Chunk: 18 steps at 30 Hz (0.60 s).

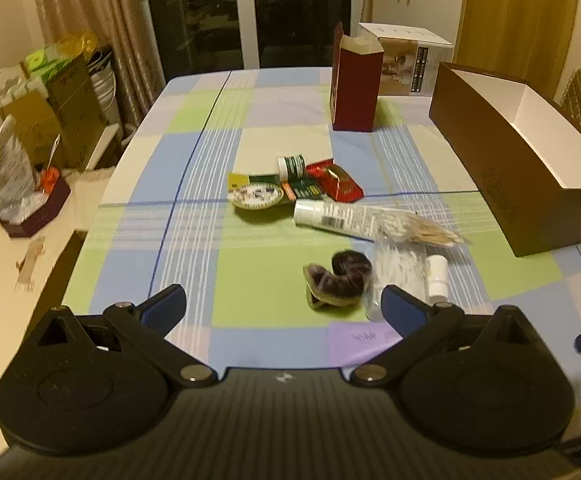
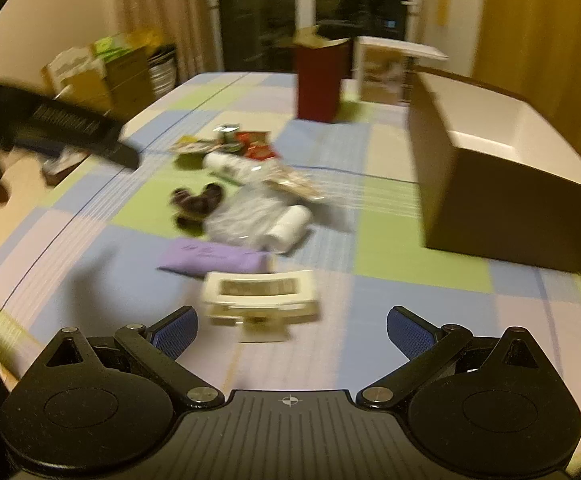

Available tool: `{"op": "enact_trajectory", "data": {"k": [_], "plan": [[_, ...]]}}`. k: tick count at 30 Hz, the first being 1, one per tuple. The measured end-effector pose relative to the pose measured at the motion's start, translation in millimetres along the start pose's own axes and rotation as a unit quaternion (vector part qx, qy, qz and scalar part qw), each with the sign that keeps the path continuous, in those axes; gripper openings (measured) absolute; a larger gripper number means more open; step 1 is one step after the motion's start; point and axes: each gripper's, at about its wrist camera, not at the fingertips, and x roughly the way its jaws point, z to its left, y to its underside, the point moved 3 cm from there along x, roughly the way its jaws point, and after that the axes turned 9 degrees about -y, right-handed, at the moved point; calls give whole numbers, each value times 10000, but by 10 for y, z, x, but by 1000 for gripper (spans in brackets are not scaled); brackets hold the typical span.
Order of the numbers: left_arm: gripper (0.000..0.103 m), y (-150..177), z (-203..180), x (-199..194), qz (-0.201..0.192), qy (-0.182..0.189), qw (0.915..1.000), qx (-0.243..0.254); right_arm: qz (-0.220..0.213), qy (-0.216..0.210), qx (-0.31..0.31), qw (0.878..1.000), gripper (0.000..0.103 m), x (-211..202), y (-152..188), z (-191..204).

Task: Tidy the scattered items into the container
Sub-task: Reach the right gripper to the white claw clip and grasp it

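Note:
Small items lie scattered mid-table: a dark brown scrunchie [image 1: 340,278], a clear bag of cotton swabs [image 1: 394,268], a small white bottle [image 1: 437,276], a white tube [image 1: 338,216], a toothpick bundle [image 1: 434,232], a red packet [image 1: 334,182] and a green-banded jar [image 1: 291,166]. The brown open box with white inside [image 1: 530,152] stands at the right. My left gripper [image 1: 282,306] is open above the near table, the scrunchie just ahead of its right finger. My right gripper [image 2: 292,332] is open too, a cream-coloured box [image 2: 260,298] lying just beyond its fingertips, with a purple pouch [image 2: 210,260] behind.
A tall dark red carton [image 1: 356,84] and a white printed box [image 1: 410,60] stand at the table's far side. The chequered tablecloth [image 1: 194,184] covers the table. Cardboard boxes and bags [image 1: 50,112] crowd the floor at left. The other gripper [image 2: 66,124] shows blurred at left in the right wrist view.

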Motion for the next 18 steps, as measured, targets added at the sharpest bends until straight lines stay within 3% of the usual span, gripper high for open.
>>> {"op": "enact_trajectory", "data": {"k": [5,11,18], "plan": [[102,-15,34,112,38,43,9999,131,144,-45,-249,9996,103,280,-10,130],[102,72,66,318,330,-20,9994,74,171,44,-169,9997,103,514,-69,90],[102,55,33,422,329,5,9993,167,291,103,-89,9995,103,716,-100,33]]}}
